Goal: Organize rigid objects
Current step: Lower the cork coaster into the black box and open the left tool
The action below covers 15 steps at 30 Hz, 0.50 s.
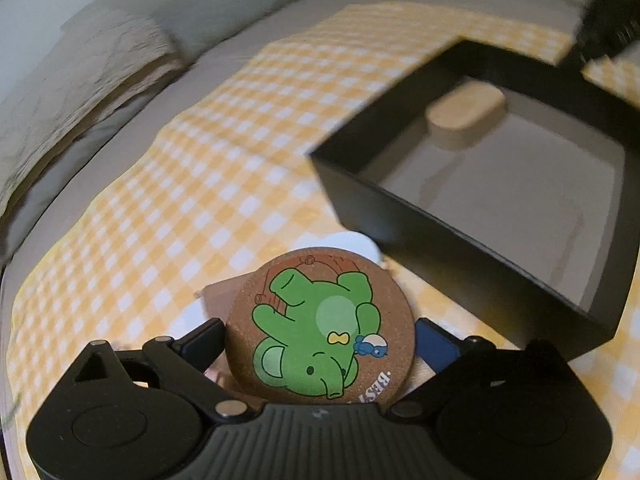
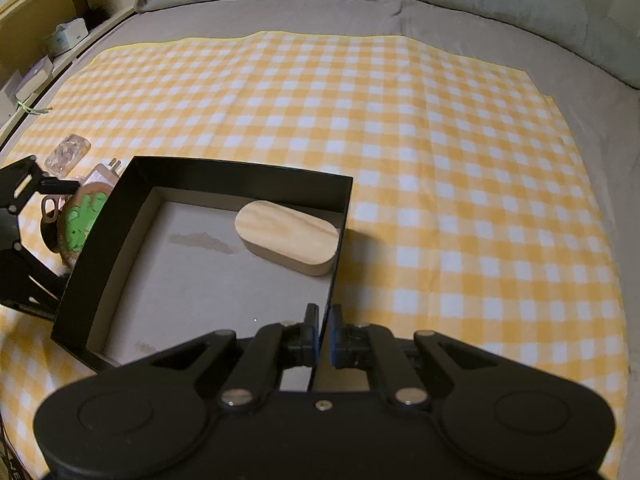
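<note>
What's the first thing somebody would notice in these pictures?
The round cork coaster with a bright green cartoon elephant, held between the fingers of the left gripper, just outside the black box. Next, the box itself on the yellow checkered cloth, with an oval wooden block in its far corner. The right gripper pinches the box's near wall.

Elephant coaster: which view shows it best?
Left wrist. The elephant coaster fills the foreground between the left gripper fingers, print fully readable. Right wrist catches only a sliver past the black box wall.
</note>
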Each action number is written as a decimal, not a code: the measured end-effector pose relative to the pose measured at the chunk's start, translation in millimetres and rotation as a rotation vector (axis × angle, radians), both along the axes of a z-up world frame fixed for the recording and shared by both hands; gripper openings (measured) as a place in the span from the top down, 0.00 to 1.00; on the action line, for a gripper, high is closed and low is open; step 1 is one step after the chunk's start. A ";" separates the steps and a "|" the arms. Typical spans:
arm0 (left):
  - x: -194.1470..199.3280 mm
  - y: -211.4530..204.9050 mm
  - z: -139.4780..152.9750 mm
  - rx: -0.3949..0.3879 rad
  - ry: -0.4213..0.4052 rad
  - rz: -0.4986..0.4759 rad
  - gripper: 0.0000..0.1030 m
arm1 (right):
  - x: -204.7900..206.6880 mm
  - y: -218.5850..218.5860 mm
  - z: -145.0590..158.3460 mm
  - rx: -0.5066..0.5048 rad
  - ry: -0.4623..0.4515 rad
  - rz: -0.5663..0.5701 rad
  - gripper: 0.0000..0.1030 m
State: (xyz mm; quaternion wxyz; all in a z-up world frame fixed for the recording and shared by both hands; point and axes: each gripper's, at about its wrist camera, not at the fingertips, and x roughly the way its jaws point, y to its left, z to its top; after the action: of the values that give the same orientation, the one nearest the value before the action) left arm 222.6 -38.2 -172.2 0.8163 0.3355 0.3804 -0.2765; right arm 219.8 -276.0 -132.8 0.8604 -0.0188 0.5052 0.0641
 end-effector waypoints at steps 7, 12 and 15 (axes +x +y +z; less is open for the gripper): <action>-2.9 26.1 37.8 -0.200 -0.006 0.187 0.04 | 0.9 -0.4 -0.3 0.010 0.009 -0.016 0.95; -13.8 23.0 70.6 -0.381 0.004 0.233 0.04 | 1.6 -0.2 0.1 0.015 0.013 -0.028 0.95; -20.5 9.6 82.6 -0.449 0.036 0.216 0.04 | 1.2 -0.9 -0.1 0.022 0.015 -0.037 0.95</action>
State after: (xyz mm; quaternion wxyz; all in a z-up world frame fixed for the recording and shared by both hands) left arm 202.1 -28.6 -89.6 0.8882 0.0979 0.3576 -0.2713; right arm 220.9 -277.0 -133.0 0.8577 0.0005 0.5114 0.0538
